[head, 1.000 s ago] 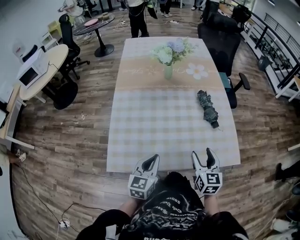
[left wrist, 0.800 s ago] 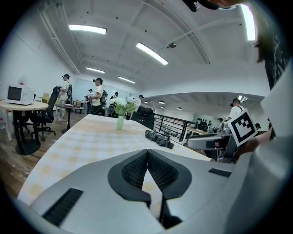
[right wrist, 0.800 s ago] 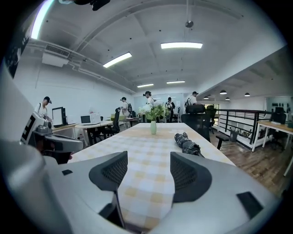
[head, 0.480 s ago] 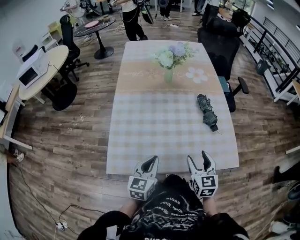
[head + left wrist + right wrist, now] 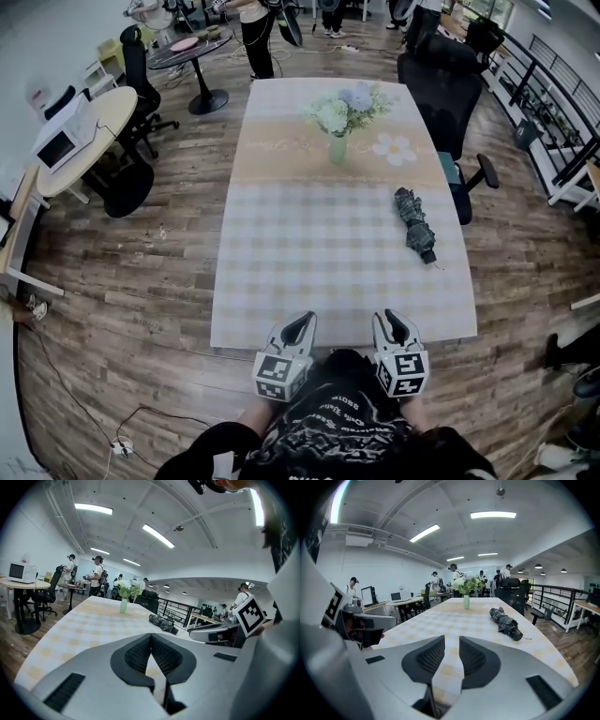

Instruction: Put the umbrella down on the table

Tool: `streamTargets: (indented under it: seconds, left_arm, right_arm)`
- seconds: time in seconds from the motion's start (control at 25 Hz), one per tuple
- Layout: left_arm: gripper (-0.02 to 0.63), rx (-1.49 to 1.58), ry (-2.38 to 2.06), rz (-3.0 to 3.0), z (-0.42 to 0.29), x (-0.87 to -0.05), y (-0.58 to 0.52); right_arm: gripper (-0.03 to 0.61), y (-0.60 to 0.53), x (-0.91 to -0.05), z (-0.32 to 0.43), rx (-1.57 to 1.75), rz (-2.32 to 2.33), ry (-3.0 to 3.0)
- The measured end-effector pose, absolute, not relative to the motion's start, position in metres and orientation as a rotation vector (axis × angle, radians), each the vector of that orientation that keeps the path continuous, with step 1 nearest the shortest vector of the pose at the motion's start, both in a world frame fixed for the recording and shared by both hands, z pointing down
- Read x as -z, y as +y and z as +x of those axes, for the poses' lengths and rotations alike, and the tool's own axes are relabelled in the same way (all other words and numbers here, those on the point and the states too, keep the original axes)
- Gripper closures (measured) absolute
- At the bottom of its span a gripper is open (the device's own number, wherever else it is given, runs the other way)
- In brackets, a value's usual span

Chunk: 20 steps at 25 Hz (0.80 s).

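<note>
head view: a folded dark umbrella (image 5: 414, 223) lies flat on the checked cloth of a long counter (image 5: 281, 281), close to its right edge and about halfway between the near and far edges, its length running roughly along that edge. nothing touches it. a green vase (image 5: 337, 148) of pale flowers (image 5: 345, 105) stands upright on a tan band across the far half of the counter, near the middle of its width, with a white flower shape (image 5: 394, 142) on the same band towards the right edge. a black office chair (image 5: 441, 84) stands off the far right corner.

the person's two tools hang side by side at the near edge, either side of its middle, both well apart from the umbrella. the left tool (image 5: 302, 323) has its jaw tips pressed together and holds nothing; the left gripper view shows the ribbed pads meeting at the tip with only the cloth beyond them. the right tool (image 5: 394, 322) has just been closing its jaws. the right gripper view shows a narrow gap left between the pads, with only the checked cloth seen through it, so the tool grips nothing. in that view the umbrella lies ahead and to the right of the jaws.
</note>
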<state>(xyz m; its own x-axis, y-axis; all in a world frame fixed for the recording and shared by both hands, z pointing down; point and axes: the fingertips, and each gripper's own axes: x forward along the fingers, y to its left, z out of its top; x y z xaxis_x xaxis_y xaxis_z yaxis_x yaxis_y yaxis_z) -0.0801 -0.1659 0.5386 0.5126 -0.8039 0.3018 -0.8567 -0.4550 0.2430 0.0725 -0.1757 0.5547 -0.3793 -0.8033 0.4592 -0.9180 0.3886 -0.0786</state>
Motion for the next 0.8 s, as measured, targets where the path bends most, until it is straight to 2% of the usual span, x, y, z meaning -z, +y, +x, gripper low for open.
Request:
streamTargets:
  seconds: [0.2, 0.8]
  left_arm:
    - [0.594, -0.214, -1.373, 2.396, -0.075, -0.543, -0.168]
    - [0.594, -0.234, -1.325, 2.440, -0.050, -0.544, -0.177]
  right_arm:
    - [0.568, -0.179, -0.549, 0.079, -0.426, 1.523, -2.311]
    - [0.572, -0.189, -0.539, 0.106, -0.390, 1.607, -2.296]
